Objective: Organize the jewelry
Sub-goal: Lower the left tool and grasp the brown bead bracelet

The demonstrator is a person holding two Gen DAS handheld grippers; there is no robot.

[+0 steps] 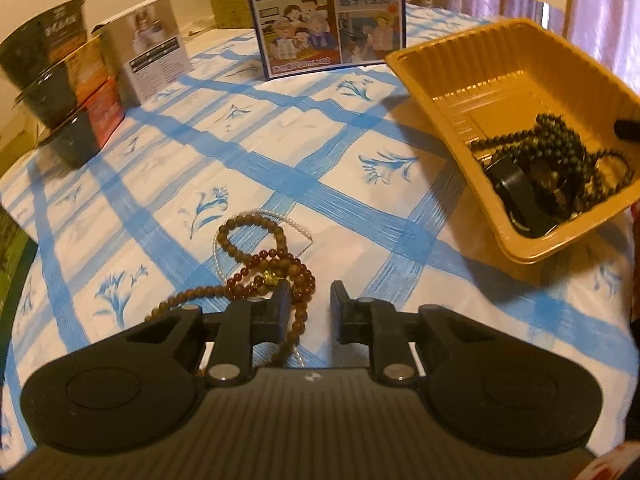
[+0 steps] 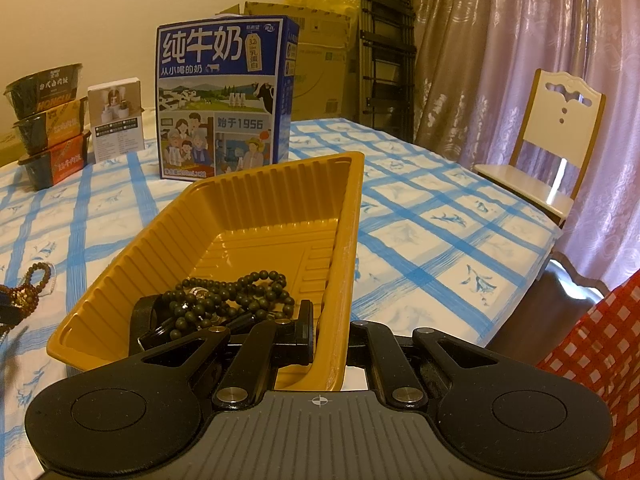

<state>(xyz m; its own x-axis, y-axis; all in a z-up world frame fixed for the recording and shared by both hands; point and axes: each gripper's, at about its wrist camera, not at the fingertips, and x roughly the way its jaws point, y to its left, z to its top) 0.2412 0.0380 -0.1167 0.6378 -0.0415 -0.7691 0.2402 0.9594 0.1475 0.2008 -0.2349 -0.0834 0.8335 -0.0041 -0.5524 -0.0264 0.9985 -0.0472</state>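
Note:
Brown bead strands (image 1: 276, 268) and a thin pearl chain (image 1: 296, 226) lie tangled on the blue-checked tablecloth. My left gripper (image 1: 311, 300) is open just above them, the strands running between and under its fingers. An orange plastic tray (image 1: 452, 80) at the right holds dark green beads (image 1: 560, 140) and a black band (image 1: 516, 188). In the right wrist view my right gripper (image 2: 328, 332) is shut on the tray's wall (image 2: 340, 280), one finger inside by the dark beads (image 2: 236, 296), one outside. The brown beads show at the left edge there (image 2: 24, 292).
A blue milk carton box (image 2: 224, 100) stands behind the tray. A white box (image 2: 116, 120) and stacked dark food bowls (image 2: 48, 124) sit at the far left. A chair (image 2: 560, 140), curtains and cardboard boxes stand beyond the table. Red checked cloth (image 2: 600, 344) is at the right.

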